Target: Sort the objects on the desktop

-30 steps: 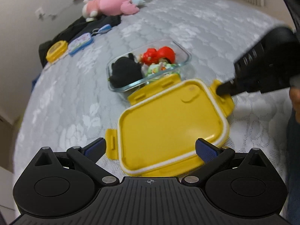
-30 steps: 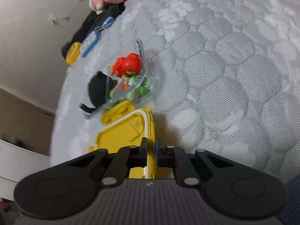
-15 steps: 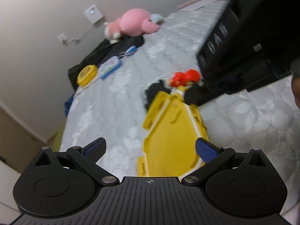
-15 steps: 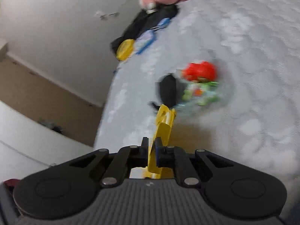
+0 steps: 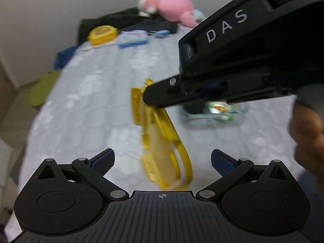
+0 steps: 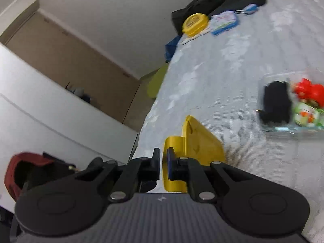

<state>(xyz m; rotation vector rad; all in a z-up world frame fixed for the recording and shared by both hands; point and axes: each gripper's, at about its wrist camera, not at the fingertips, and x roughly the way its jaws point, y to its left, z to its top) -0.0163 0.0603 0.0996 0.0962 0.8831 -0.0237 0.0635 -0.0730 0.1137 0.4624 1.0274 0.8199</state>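
A yellow box lid (image 5: 162, 141) hangs on edge above the grey bedspread, held by its clip tab. My right gripper (image 6: 163, 162) is shut on that lid (image 6: 200, 143); in the left wrist view the same right gripper (image 5: 147, 97) reaches in from the upper right. A clear glass container (image 6: 291, 103) with a black toy, a red toy and a green toy sits on the bed to the right, partly hidden behind the right gripper in the left wrist view (image 5: 216, 111). My left gripper (image 5: 163, 161) is open, its blue pads on either side of the lid's lower end without touching it.
At the bed's far end lie a pink plush (image 5: 172, 6), black clothing (image 5: 125, 24), a round yellow box (image 5: 103, 33) and a blue-rimmed tin (image 5: 132, 38). The bed's left edge (image 6: 154, 105) drops toward a white cabinet (image 6: 60, 117). A hand (image 5: 307, 133) is at the right.
The right gripper has lifted the yellow lid off the bedspread and tipped it from flat onto its edge. Both grippers rose; the glass container now sits farther right.
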